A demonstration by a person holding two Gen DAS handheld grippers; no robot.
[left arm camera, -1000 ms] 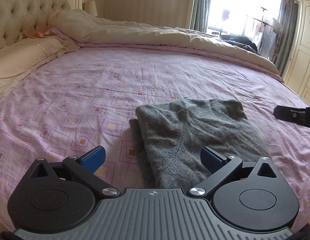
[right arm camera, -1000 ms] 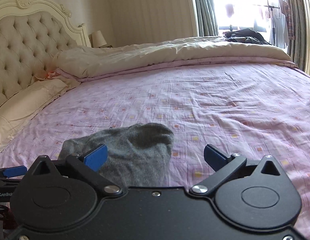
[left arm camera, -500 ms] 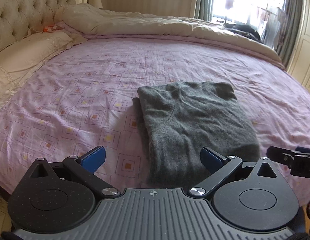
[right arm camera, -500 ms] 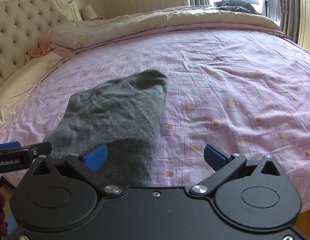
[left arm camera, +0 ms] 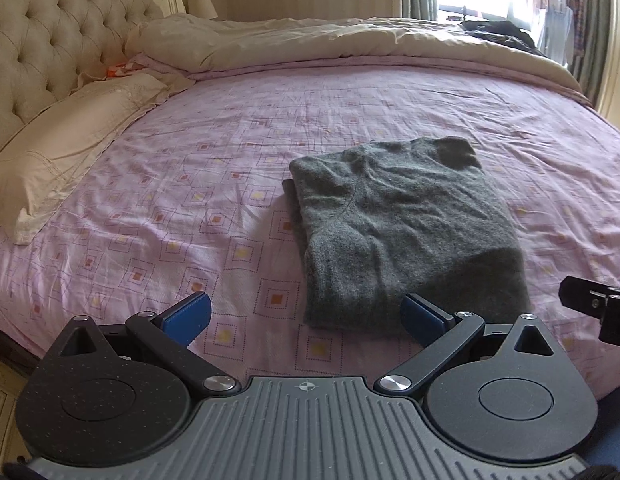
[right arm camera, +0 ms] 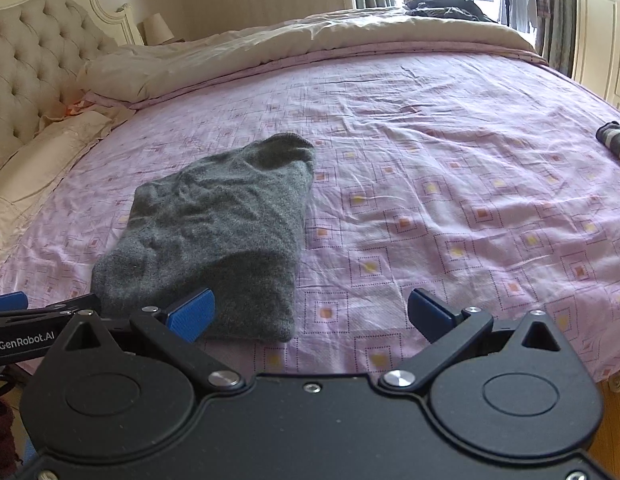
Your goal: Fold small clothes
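Observation:
A grey knitted garment [left arm camera: 397,224] lies folded into a rough rectangle on the pink patterned bedsheet [left arm camera: 190,208]; it also shows in the right wrist view [right arm camera: 214,236]. My left gripper [left arm camera: 306,314] is open and empty, held above the near edge of the bed just in front of the garment. My right gripper [right arm camera: 310,314] is open and empty, near the garment's front right corner. The right gripper's tip shows at the right edge of the left wrist view [left arm camera: 593,308]. The left gripper's tip shows at the left edge of the right wrist view [right arm camera: 26,312].
A beige duvet [left arm camera: 349,40] is bunched along the far side of the bed. A pillow [left arm camera: 66,140] and tufted headboard [left arm camera: 50,32] stand at the left. Dark clothes [right arm camera: 441,6] lie at the far end. Another striped grey garment [right arm camera: 615,140] lies at the right edge.
Both grippers have pulled back and up from the folded garment, so more of the bed and the near edge shows. Both stay open. The garment has not moved.

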